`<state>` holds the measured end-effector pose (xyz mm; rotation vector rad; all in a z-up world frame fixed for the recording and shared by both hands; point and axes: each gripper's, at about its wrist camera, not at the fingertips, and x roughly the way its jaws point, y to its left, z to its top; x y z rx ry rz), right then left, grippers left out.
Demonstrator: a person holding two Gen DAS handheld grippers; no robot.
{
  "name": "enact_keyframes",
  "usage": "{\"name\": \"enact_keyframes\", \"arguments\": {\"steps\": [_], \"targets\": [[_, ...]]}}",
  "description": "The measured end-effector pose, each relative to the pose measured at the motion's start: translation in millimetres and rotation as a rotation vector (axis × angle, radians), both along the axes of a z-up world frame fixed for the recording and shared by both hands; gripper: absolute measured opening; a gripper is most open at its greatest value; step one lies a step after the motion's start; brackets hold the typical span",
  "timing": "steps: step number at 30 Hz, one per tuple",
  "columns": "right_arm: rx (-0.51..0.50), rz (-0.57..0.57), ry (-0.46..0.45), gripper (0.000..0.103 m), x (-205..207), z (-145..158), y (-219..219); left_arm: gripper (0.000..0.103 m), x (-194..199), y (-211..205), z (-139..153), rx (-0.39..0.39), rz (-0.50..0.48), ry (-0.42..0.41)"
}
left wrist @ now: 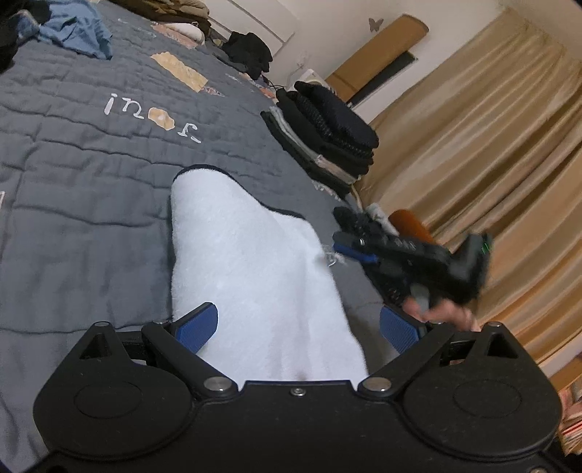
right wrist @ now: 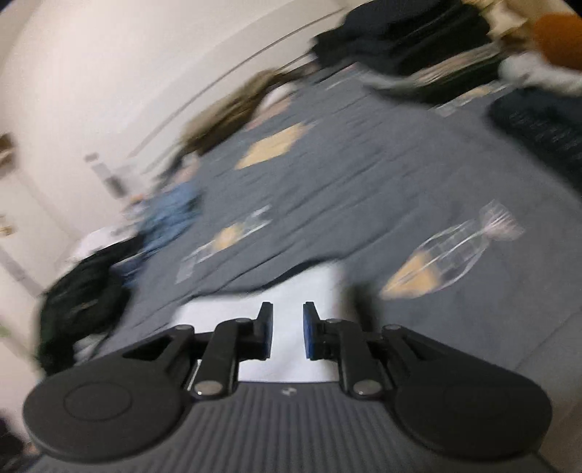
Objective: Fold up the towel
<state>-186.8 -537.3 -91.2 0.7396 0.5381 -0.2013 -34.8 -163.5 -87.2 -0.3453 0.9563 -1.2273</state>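
A white towel (left wrist: 251,262) with a dark trim lies folded lengthwise on the grey quilted bedspread (left wrist: 83,174). My left gripper (left wrist: 298,324) is open wide, one blue pad on each side of the towel's near end, gripping nothing. The right gripper (left wrist: 347,246), held by a hand (left wrist: 442,313), hovers blurred just off the towel's right edge. In the right wrist view, which is motion-blurred, the right gripper (right wrist: 288,327) stands over the white towel (right wrist: 309,287) with a narrow gap between its pads and nothing pinched there.
A stack of folded dark clothes (left wrist: 327,134) sits at the bed's right edge, by tan curtains (left wrist: 491,145). Blue clothing (left wrist: 76,29) and black garments (left wrist: 249,51) lie at the far end of the bed. A black bag (right wrist: 83,294) sits to the left.
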Motion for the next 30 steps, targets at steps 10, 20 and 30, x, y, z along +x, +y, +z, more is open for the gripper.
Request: {"name": "enact_keyframes", "arguments": {"steps": [10,20,30], "targets": [[0.205,0.067,0.087,0.016,-51,-59,33,0.096,-6,-18,-30,-0.012,-0.185,0.189],[0.183,0.023,0.074,0.016,-99,-55,54,0.095,-41,-1,-7,0.175,-0.179,-0.148],[0.109,-0.049,0.070,0.018,-122,-45,71,0.080,-132,22,-11,0.484,-0.222,-0.879]]}}
